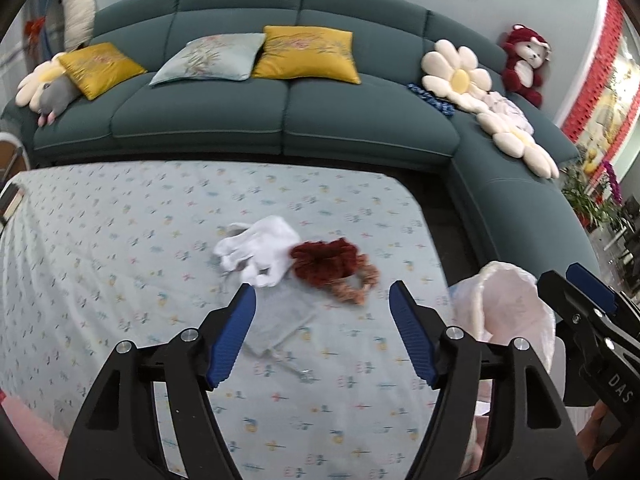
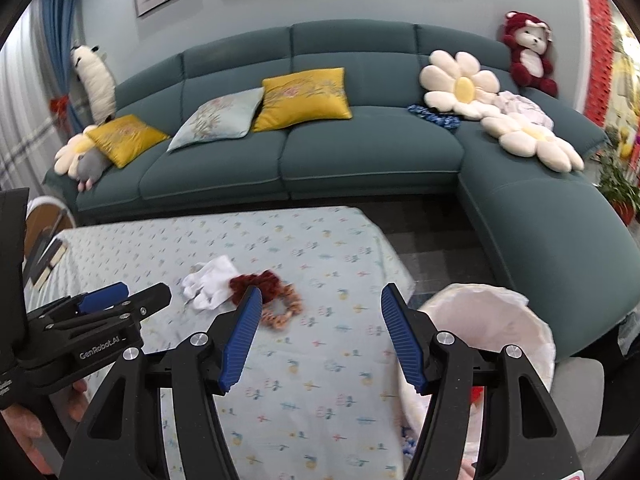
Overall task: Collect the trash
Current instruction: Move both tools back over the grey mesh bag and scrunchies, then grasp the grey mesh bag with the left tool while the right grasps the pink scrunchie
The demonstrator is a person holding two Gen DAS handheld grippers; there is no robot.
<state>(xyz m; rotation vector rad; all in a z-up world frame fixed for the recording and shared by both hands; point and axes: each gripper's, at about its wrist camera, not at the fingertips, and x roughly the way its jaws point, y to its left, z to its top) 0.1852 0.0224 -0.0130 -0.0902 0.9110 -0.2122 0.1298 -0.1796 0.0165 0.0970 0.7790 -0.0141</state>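
On the floral-cloth worktop point(image 1: 120, 240), the crumpled white cloth glove point(image 1: 260, 250) lies left of and touching the dark red and peach fabric scrunchies point(image 1: 334, 268). Both the left tongs point(image 1: 322, 300) and right tongs point(image 2: 320, 304) stand open and empty. Best to pinch one item squarely, lift clear, then carry it right to the pink plastic-lined bin point(image 2: 488, 320).

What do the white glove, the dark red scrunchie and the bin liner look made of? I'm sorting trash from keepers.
White glove: soft knit fabric, matte, limp and creased, probably cotton.
Dark red scrunchie: gathered fabric with a plush, velvety look, though blur leaves that open.
Bin liner: thin plastic film, pale pink-white, translucent and crinkled at the rim.
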